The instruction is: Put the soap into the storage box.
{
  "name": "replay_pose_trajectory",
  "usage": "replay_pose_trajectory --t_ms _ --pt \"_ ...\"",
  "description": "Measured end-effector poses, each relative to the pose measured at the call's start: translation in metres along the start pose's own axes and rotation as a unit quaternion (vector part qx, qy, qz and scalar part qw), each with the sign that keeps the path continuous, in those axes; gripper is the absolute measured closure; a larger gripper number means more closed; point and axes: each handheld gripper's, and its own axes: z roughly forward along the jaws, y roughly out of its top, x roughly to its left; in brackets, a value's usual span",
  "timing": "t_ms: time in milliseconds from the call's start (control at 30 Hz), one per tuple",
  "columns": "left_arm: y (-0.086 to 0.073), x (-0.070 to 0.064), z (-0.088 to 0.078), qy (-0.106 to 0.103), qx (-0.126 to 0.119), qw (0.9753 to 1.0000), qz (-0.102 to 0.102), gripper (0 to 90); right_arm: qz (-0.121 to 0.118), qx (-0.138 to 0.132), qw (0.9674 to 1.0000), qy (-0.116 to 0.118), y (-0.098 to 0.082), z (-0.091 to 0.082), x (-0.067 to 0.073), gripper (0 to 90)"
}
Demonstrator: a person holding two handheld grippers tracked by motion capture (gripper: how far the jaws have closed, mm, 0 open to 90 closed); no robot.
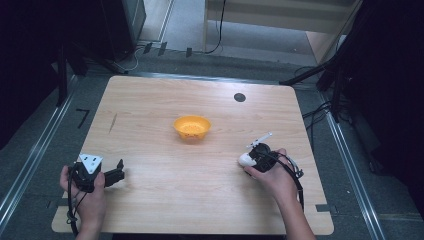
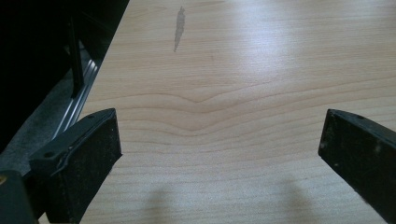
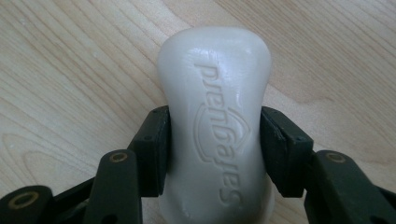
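A white bar of soap with raised lettering sits between the jaws of my right gripper, which is shut on its narrow waist. In the high view that soap pokes out to the left of the right gripper, low over the table at the right. An orange bowl stands near the table's middle, apart from both grippers. My left gripper rests near the front left corner. In the left gripper view it stands open, with bare wood between its jaws.
The wooden table has a small black disc near its far edge and a dark streak on the left side. Metal rails and dark floor run beside the left edge.
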Motion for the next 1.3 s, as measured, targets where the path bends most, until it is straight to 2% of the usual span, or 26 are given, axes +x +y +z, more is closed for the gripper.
replay_pose_trajectory --t_ms 133,367,467,600,700,867,900,1133,1167,1200,1300 --pt "0.000 0.000 0.000 -0.001 0.001 1.0000 -0.001 0.0 -0.020 -0.005 0.9998 0.007 -0.001 0.000 -0.001 49.0" --pt "0.000 0.000 0.000 -0.001 0.001 1.0000 0.000 0.0 -0.006 -0.027 0.9996 0.005 -0.006 0.000 -0.003 49.1" --pt "0.000 0.000 0.000 0.000 0.001 1.0000 0.003 0.0 0.001 -0.027 0.9996 0.005 -0.006 0.000 -0.003 49.2" --pt "0.000 0.001 0.000 -0.001 0.003 1.0000 -0.001 0.0 -0.005 -0.025 0.9997 0.003 -0.006 0.000 -0.002 49.5" --pt "0.000 0.003 0.000 -0.003 0.002 0.9999 -0.011 0.0 -0.019 -0.020 0.9996 0.004 -0.006 -0.001 -0.002 49.8" --pt "0.000 0.002 0.000 -0.001 0.004 1.0000 -0.004 0.0 -0.022 -0.019 0.9995 0.012 -0.007 -0.003 -0.002 50.1" --pt "0.000 0.002 0.000 -0.001 0.004 1.0000 -0.003 0.0 -0.030 -0.019 0.9993 0.007 -0.007 -0.005 -0.001 50.1" --pt "0.000 0.001 0.000 0.001 0.004 1.0000 -0.002 0.0 -0.042 -0.021 0.9988 0.011 0.000 -0.015 -0.001 50.3" --pt "0.000 0.001 0.001 0.001 0.004 1.0000 -0.003 0.0 -0.052 -0.026 0.9982 0.011 0.002 -0.018 -0.002 50.3" --pt "0.000 0.001 0.001 0.001 0.004 1.0000 -0.003 0.0 -0.052 -0.026 0.9982 0.011 0.002 -0.018 -0.002 50.3" --pt "0.000 0.001 0.001 0.000 0.003 1.0000 -0.003 0.0 -0.060 -0.022 0.9977 0.020 0.008 -0.022 -0.004 50.5"
